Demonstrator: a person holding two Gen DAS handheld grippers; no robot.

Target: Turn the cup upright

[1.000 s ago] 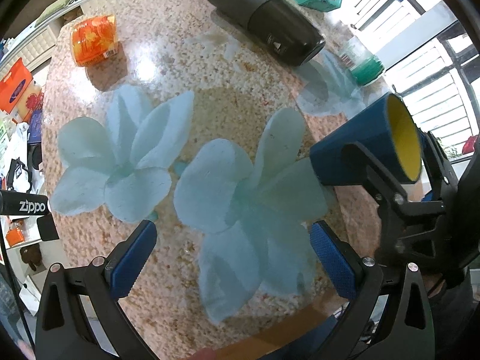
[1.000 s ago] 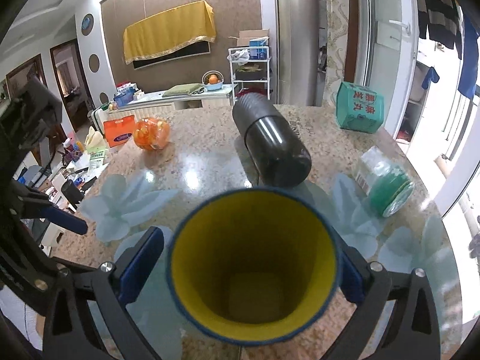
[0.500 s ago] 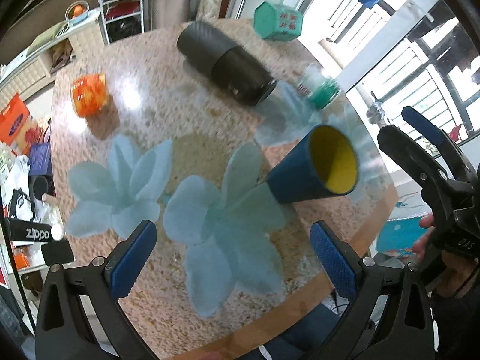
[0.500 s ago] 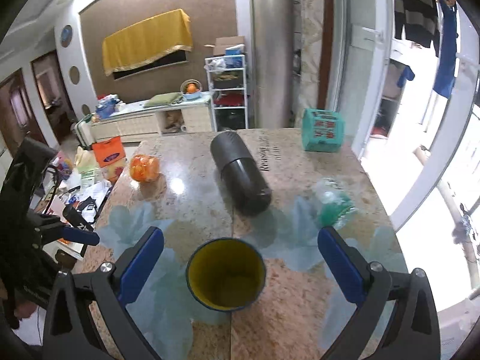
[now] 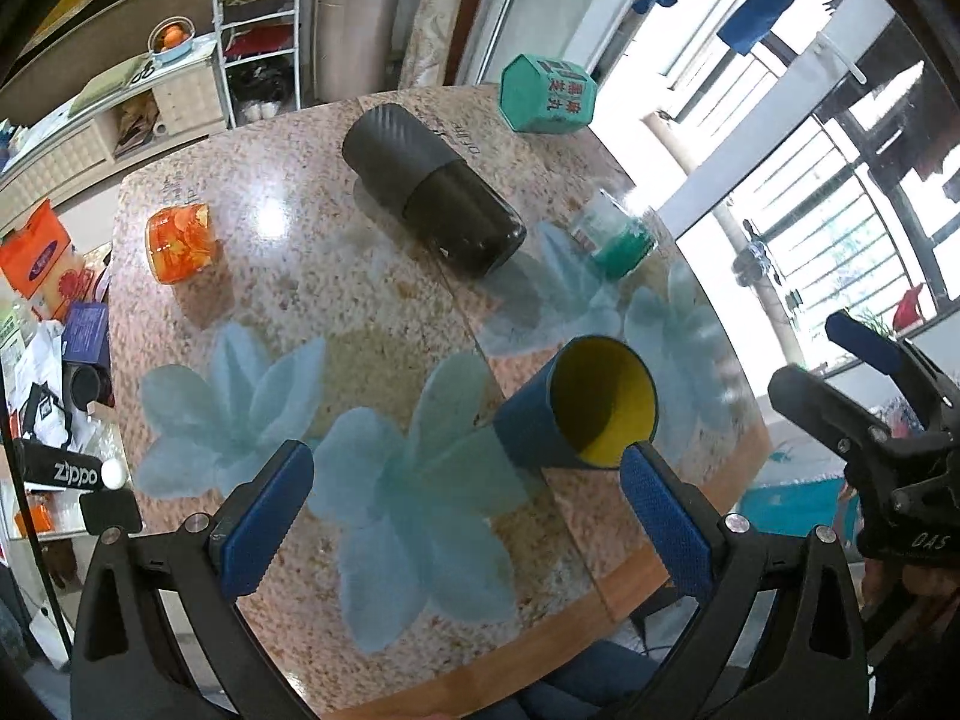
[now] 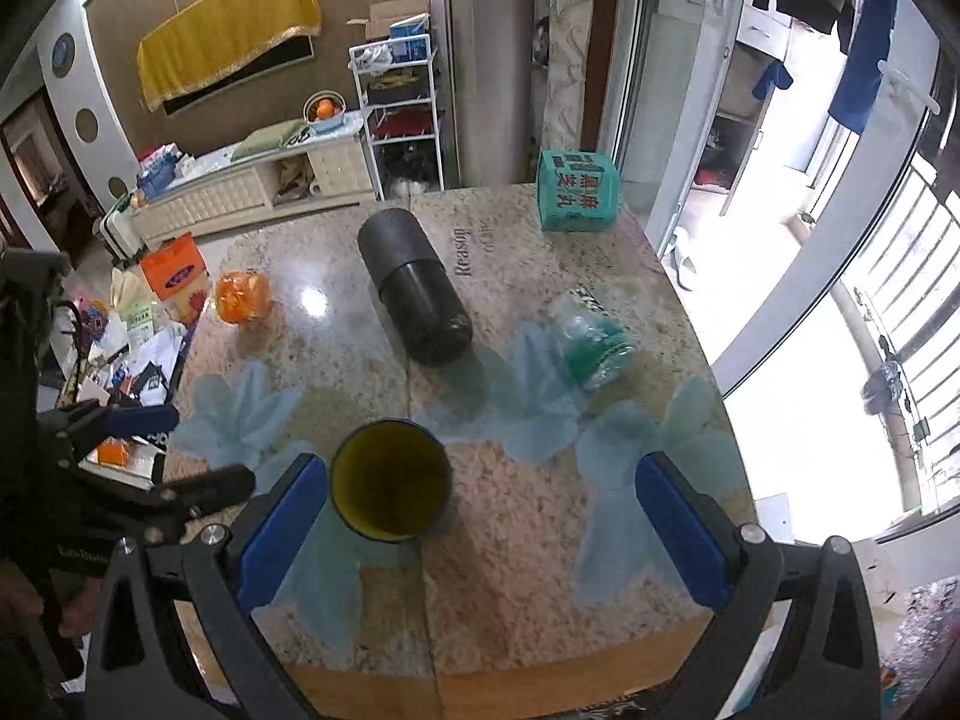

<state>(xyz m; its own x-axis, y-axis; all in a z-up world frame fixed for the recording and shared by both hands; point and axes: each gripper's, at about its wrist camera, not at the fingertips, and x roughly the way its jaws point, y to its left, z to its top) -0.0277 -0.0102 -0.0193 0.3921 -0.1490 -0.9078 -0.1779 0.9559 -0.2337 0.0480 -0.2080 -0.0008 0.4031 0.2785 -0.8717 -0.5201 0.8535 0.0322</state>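
Note:
A blue cup with a yellow inside (image 5: 576, 408) stands upright on the granite table (image 5: 360, 300), mouth up; it also shows in the right wrist view (image 6: 390, 480). My left gripper (image 5: 468, 510) is open and empty, raised above the table's near side, the cup just beyond its right finger. My right gripper (image 6: 480, 528) is open and empty, high above the table with the cup by its left finger. The right gripper also shows at the right edge of the left wrist view (image 5: 840, 366).
A black cylinder (image 5: 432, 186) lies on its side mid-table. A green-capped clear jar (image 5: 615, 234) lies to its right. A teal box (image 5: 549, 93) stands at the far edge. An orange jar (image 5: 180, 237) stands at the left. The table's wooden front edge (image 6: 480, 672) is near.
The right gripper let go of the cup, which now stands on the table, and both grippers pulled back and up from it.

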